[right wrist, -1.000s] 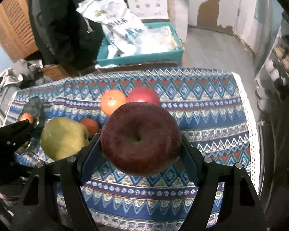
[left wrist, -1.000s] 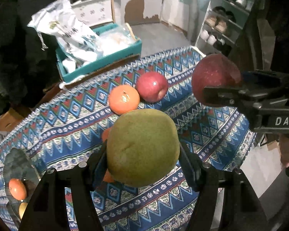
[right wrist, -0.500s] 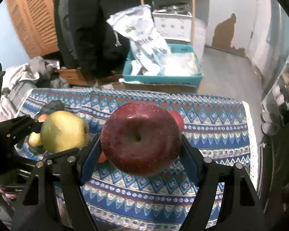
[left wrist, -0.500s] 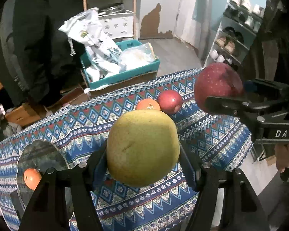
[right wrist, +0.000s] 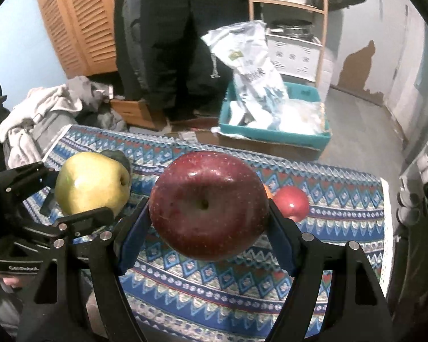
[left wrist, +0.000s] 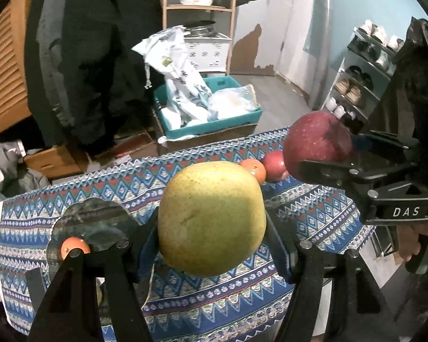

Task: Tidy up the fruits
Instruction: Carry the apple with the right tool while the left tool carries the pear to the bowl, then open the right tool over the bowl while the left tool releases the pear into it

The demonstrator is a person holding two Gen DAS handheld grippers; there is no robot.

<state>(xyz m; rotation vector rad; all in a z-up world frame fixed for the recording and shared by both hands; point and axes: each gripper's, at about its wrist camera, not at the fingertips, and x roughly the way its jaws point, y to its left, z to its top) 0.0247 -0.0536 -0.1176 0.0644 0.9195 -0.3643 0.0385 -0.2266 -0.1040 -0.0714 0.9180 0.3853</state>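
My left gripper [left wrist: 212, 228] is shut on a large yellow-green pear [left wrist: 211, 218] and holds it above the patterned tablecloth [left wrist: 185, 313]. My right gripper [right wrist: 209, 228] is shut on a dark red apple [right wrist: 208, 205], also held in the air; it shows in the left wrist view [left wrist: 316, 139]. A dark glass plate [left wrist: 97, 222] at the left holds a small orange fruit [left wrist: 74, 245]. On the cloth further off lie an orange [left wrist: 254, 169] and a smaller red apple [left wrist: 275, 162], which also shows in the right wrist view [right wrist: 291, 202].
A teal crate [left wrist: 208, 114] with plastic bags stands on the floor beyond the table. A person in dark clothes [right wrist: 171, 42] stands behind it. A wooden shelf [left wrist: 199, 14] and a shoe rack [left wrist: 362, 71] line the room. Clothes [right wrist: 42, 108] are piled at the left.
Both grippers have risen and tilted up with their fruit, so the table looks lower and farther. The glass plate has come more fully into the left wrist view.
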